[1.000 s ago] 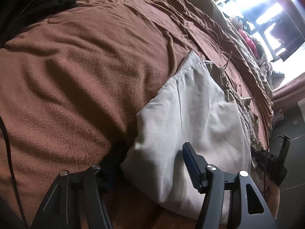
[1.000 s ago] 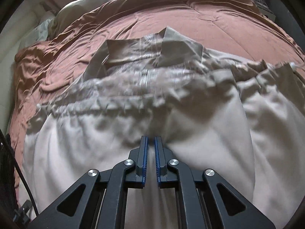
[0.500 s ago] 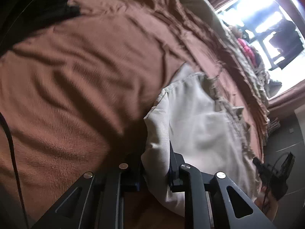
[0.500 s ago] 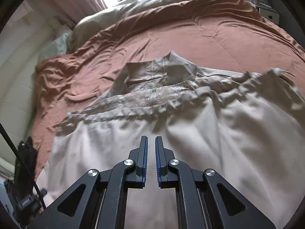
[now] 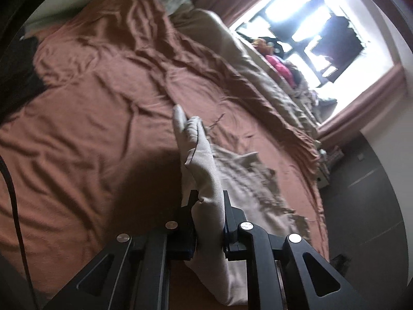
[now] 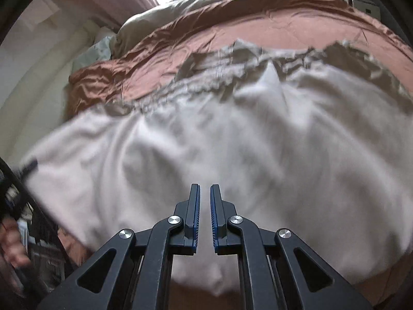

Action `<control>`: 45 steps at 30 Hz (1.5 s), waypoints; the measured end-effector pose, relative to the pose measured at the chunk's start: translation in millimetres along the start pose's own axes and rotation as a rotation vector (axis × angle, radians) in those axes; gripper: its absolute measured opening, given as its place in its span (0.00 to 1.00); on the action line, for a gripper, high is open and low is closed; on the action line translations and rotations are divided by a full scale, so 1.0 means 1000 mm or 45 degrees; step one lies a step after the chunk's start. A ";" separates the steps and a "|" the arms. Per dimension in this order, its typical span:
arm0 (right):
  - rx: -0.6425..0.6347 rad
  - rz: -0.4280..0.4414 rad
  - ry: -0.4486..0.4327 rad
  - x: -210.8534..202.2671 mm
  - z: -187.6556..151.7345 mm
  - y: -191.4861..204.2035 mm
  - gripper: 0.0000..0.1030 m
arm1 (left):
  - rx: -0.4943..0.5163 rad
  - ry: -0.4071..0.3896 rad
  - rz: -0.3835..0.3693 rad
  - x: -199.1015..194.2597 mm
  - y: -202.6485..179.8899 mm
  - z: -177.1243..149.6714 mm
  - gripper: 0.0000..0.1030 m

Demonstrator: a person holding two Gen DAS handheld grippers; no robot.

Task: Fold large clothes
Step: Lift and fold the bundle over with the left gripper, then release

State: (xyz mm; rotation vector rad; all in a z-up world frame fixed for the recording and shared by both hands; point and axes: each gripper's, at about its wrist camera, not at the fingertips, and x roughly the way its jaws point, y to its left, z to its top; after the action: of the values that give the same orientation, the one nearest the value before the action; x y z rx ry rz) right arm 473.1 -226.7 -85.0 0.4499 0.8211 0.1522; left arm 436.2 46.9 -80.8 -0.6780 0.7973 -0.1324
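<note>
Slippage threatens as the left gripper (image 5: pixel 208 211) pinches only a bunched edge of the beige trousers (image 6: pixel 232 149) on the rust bedspread (image 5: pixel 90 118), while the right gripper (image 6: pixel 204 206), nearly closed, holds nothing.

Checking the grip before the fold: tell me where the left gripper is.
In the left wrist view, the left gripper sits bottom centre, shut on a raised fold of the beige garment, above the brown bedspread.
</note>
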 end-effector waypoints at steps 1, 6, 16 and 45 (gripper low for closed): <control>0.001 0.006 0.013 -0.001 -0.007 0.000 0.05 | 0.013 -0.004 -0.018 -0.002 -0.007 0.001 0.15; 0.025 -0.006 0.066 0.006 -0.035 -0.003 0.05 | 0.061 -0.022 -0.100 -0.012 -0.042 0.008 0.14; 0.119 0.041 0.091 -0.011 -0.043 -0.015 0.05 | 0.227 0.007 -0.296 -0.013 -0.137 0.002 0.14; 0.592 0.023 -0.328 -0.208 -0.113 -0.212 0.63 | 0.631 0.627 -0.428 0.173 -0.354 -0.193 0.14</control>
State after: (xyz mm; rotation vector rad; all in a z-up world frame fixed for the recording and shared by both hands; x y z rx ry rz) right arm 240.3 -442.0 -106.5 0.8950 0.5945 -0.0837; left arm 471.3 -389.8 -69.3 -0.2985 1.0635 -0.8001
